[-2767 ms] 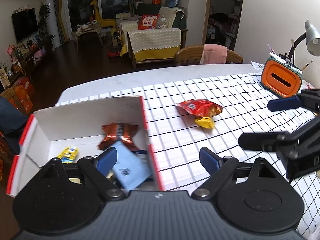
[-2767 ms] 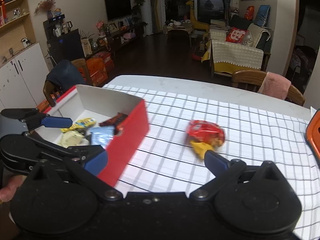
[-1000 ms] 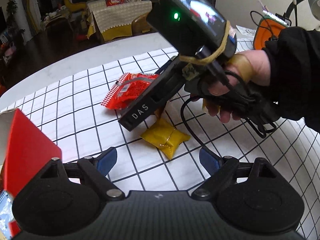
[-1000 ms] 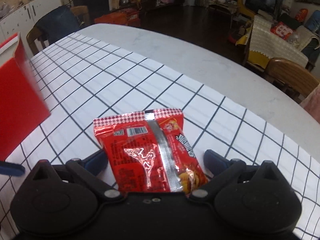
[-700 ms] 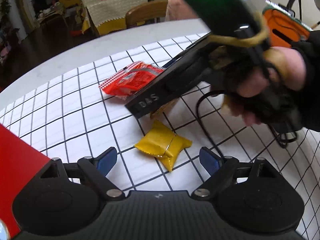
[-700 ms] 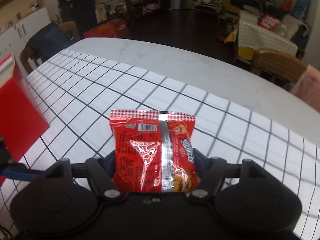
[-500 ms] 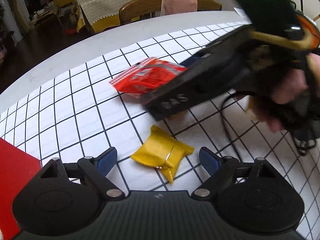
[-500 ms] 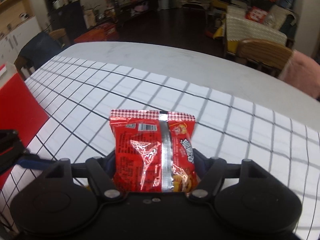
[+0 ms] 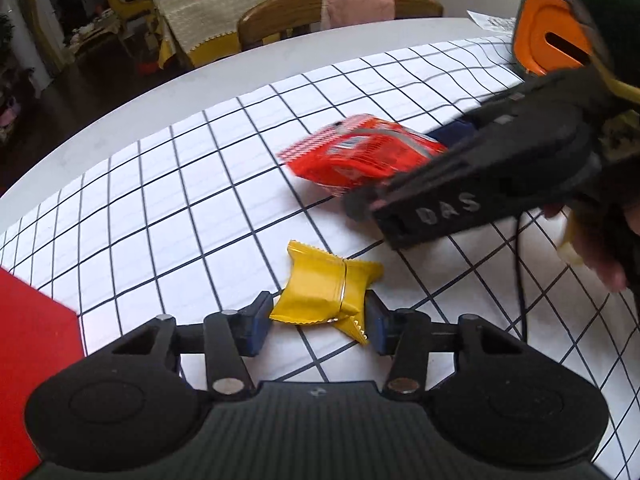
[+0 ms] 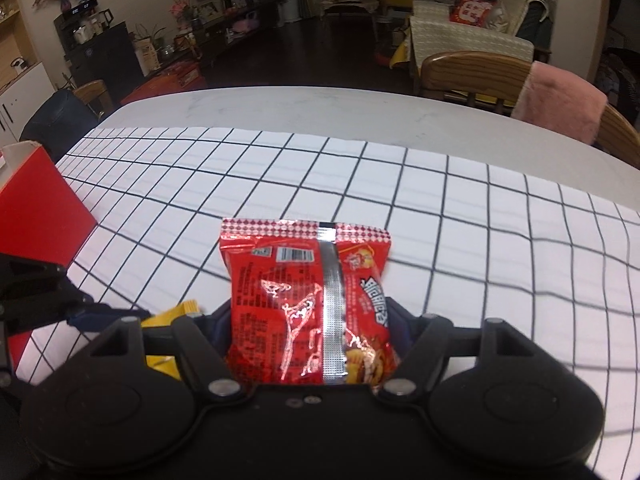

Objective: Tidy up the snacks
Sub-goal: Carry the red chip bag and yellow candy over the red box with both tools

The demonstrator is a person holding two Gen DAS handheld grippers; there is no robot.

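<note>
A yellow snack packet [image 9: 324,284] lies on the checked cloth, right between the blue pads of my left gripper [image 9: 316,322]. The jaws are closing, and both pads touch the packet's sides. My right gripper [image 10: 314,320] is shut on a red snack bag [image 10: 308,304] and holds it clear of the cloth. In the left wrist view the red bag [image 9: 360,152] hangs just beyond the yellow packet, in front of the right tool's black body. The red box [image 9: 28,340] shows only its outer wall at the left edge; its inside is hidden.
The red box [image 10: 36,208] stands at the cloth's left end. An orange container [image 9: 548,36] sits at the far right. A wooden chair with a pink towel [image 10: 560,100] is behind the table. A person's hand [image 9: 600,256] grips the right tool.
My left jaws have closed in onto the yellow packet after drawing nearer to it. My right jaws closed on the red bag and carried it off the cloth, away from the packet.
</note>
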